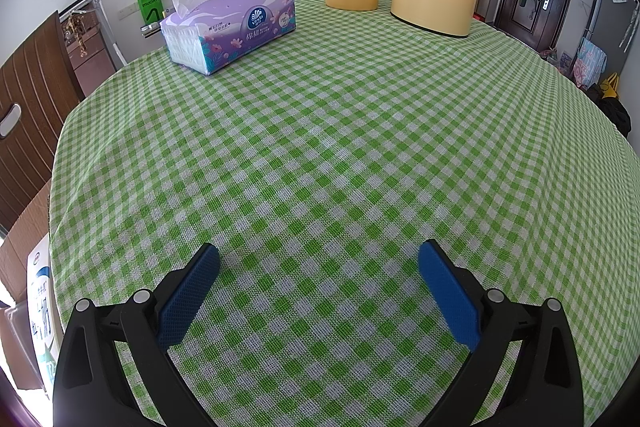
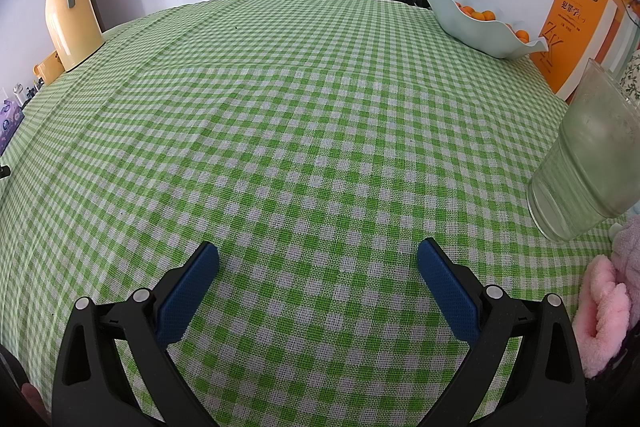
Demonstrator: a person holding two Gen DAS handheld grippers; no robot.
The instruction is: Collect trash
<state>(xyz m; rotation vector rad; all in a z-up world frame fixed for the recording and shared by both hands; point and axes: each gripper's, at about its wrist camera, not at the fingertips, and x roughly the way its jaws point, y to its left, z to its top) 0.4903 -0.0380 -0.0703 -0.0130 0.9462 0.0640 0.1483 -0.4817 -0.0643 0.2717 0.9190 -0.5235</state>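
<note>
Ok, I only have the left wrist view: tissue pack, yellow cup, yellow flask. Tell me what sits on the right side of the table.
Observer: A pale green wavy bowl of oranges stands at the far right of the table.
Operator: Go on. Report anything nearer the right tongs.
Observer: A clear plastic cup, cloudy and greenish, stands upright to the right of the open right tongs.
Operator: Say what's behind that cup.
Observer: Orange books standing upright.
Operator: Now point me to the trash.
Observer: No obvious scrap shows on the checked cloth in either view; the left tongs are open and empty too.
</note>
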